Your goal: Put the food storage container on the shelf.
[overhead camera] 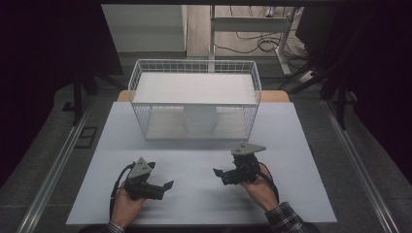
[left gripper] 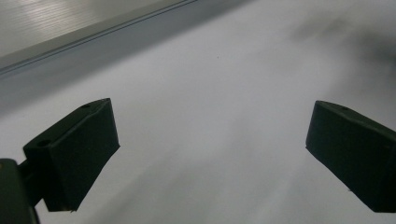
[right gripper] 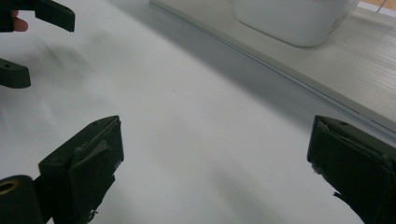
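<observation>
At the frame's centre, a white wire basket [overhead camera: 194,99] holds a white bowl [overhead camera: 199,119]; below it, left tongs [overhead camera: 164,187] and right tongs [overhead camera: 219,173] hover spread, empty.

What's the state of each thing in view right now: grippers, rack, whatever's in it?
left gripper: open, jaws wide apart, holding nothing, low over the white table.
right gripper: open, jaws wide apart, holding nothing, pointing toward the left gripper.
wire rack: upright on the table, untouched by either gripper.
white container: upright on the rack's lower shelf, apart from both grippers; contents cannot be told.
</observation>
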`<state>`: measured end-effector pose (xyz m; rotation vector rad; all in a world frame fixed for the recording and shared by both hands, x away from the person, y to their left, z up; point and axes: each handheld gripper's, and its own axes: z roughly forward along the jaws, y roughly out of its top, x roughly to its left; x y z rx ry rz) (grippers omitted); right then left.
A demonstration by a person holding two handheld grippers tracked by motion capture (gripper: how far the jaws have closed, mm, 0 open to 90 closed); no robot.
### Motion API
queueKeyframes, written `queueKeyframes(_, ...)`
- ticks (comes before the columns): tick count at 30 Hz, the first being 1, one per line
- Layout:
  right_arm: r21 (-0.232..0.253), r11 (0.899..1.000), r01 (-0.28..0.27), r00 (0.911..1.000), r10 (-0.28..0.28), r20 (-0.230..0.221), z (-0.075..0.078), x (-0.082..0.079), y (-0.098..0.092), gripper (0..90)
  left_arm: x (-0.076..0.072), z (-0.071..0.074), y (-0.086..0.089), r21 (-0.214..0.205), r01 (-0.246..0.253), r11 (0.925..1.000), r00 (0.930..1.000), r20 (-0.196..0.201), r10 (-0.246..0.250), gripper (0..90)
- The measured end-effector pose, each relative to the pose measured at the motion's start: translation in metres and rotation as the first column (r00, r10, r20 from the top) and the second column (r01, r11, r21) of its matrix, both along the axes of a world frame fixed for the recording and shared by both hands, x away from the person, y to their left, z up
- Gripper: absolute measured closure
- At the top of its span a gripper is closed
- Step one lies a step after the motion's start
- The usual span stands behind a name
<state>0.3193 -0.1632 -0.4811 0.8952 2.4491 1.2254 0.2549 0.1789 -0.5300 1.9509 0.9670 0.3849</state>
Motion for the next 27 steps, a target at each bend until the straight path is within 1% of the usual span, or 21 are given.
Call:
queueKeyframes(5,-0.007,1.000,0.006,1.0000,-0.006,0.002,0.001,-0.005,-0.008,1.2,-0.001,0.002,0.002,0.010,-0.002,0.9999,1.0000,-0.004,0.002,2.1)
queueKeyframes(10,0.001,1.000,0.020,0.9998,-0.020,0.005,0.003,-0.012,-0.019,0.0,-0.002,0.004,0.009,0.007,-0.012,0.9999,0.9999,-0.007,0.012,2.1)
queueKeyframes(15,0.007,0.999,0.046,0.9989,-0.046,0.002,0.004,-0.020,-0.035,0.0,-0.006,0.007,0.018,0.005,-0.032,0.9995,0.9995,-0.006,0.032,2.1)
queueKeyframes(19,0.011,0.998,0.061,0.9981,-0.061,0.007,0.005,-0.025,-0.043,0.0,-0.010,0.009,0.024,0.000,-0.046,0.9989,0.9989,-0.001,0.046,2.2)
queueKeyframes(27,-0.002,0.996,0.094,0.9954,-0.094,0.019,0.005,-0.035,-0.059,0.0,-0.018,0.011,0.036,-0.002,-0.078,0.9970,0.9970,0.007,0.078,2.2)
